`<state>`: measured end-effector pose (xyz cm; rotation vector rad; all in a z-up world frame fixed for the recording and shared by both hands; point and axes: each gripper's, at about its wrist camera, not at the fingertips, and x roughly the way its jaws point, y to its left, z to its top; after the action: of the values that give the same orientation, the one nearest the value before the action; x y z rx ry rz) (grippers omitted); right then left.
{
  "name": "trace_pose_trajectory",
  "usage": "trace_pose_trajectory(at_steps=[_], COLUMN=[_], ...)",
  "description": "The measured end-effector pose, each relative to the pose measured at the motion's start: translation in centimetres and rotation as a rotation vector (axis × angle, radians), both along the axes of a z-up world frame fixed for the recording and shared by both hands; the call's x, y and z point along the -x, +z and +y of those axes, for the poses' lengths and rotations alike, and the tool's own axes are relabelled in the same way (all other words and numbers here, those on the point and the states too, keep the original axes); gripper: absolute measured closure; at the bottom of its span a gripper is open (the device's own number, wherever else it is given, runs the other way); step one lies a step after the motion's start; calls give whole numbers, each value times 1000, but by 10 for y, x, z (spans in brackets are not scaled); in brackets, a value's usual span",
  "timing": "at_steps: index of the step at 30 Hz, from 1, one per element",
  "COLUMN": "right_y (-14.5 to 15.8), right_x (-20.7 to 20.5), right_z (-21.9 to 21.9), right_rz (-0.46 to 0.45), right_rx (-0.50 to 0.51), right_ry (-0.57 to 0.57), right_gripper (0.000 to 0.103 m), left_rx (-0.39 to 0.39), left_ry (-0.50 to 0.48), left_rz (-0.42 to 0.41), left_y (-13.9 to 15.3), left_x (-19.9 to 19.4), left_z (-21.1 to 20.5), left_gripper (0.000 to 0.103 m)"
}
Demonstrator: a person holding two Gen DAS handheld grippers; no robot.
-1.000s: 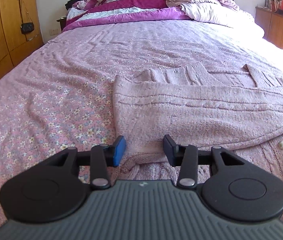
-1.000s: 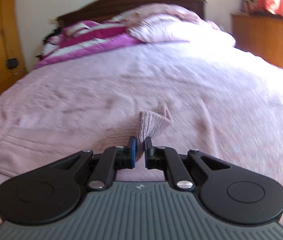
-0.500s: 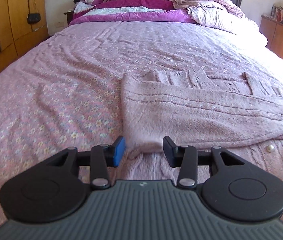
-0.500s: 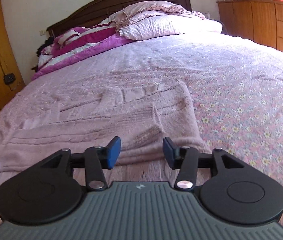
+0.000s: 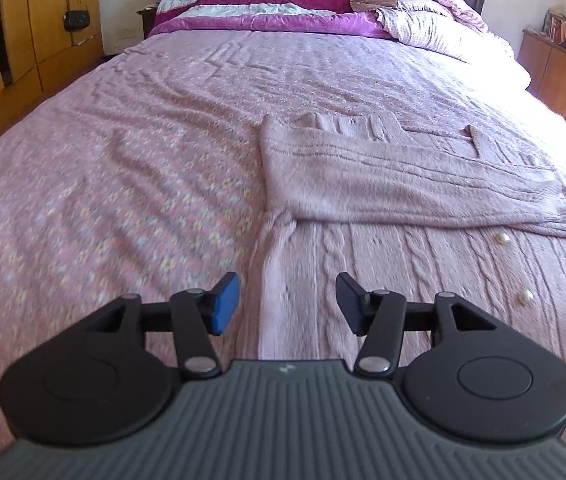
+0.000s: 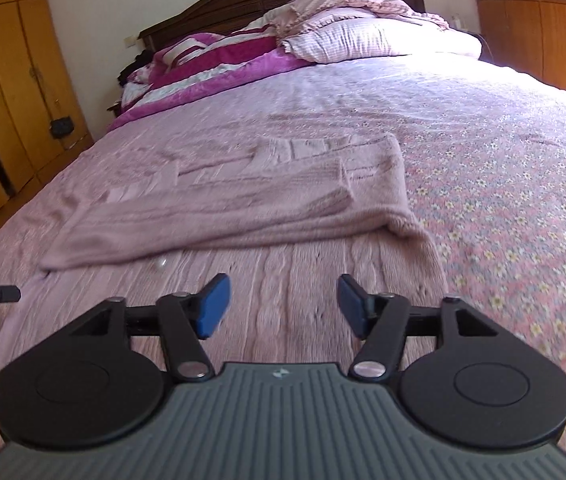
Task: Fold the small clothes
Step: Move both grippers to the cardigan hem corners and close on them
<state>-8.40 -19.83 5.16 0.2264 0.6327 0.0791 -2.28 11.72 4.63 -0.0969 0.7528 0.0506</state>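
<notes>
Your left tongs [image 5: 287, 304] sit low in the frame, jaws opening, nothing gripped; between them lies the left edge of the cardigan [image 5: 383, 184], below the pads and not pinched. Your right tongs [image 6: 281, 306] are also opening and empty, hovering over the cable-knit front.

The one pink cardigan lies flat on the bed [image 5: 123, 152], centre to right in the left view. A sleeve is folded across it as a wide band; the folded band's left edge is crisp, its lower edge runs across mid-frame. Two pearl buttons [image 5: 503, 239] show at the right in the left view; one blurred button shows in the right view.

Open bedspread stretches to the left of the cardigan in the left view and to its right in the right view. One striped quilt [image 5: 267, 8] and pillows [image 6: 375, 40] sit at the top, well apart.
</notes>
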Motion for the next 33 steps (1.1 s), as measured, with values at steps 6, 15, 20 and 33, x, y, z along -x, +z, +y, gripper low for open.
trace_pose_trajectory(at_steps=[6, 15, 20, 33], right_y=[2, 6, 3, -31], right_x=[38, 91, 108, 109], right_z=[-14, -41, -54, -59], right_rz=[8, 21, 43, 154], right_rx=[10, 53, 45, 32], right_ry=[-21, -67, -86, -89], right_gripper=[27, 18, 16, 15], left_rx=[25, 42, 53, 10], left_ry=[-8, -39, -49, -104], left_rz=[23, 88, 105, 121], left_y=[-2, -17, -24, -33], left_x=[33, 60, 69, 74], left_z=[2, 0, 0, -2], left_gripper=[46, 46, 45, 39])
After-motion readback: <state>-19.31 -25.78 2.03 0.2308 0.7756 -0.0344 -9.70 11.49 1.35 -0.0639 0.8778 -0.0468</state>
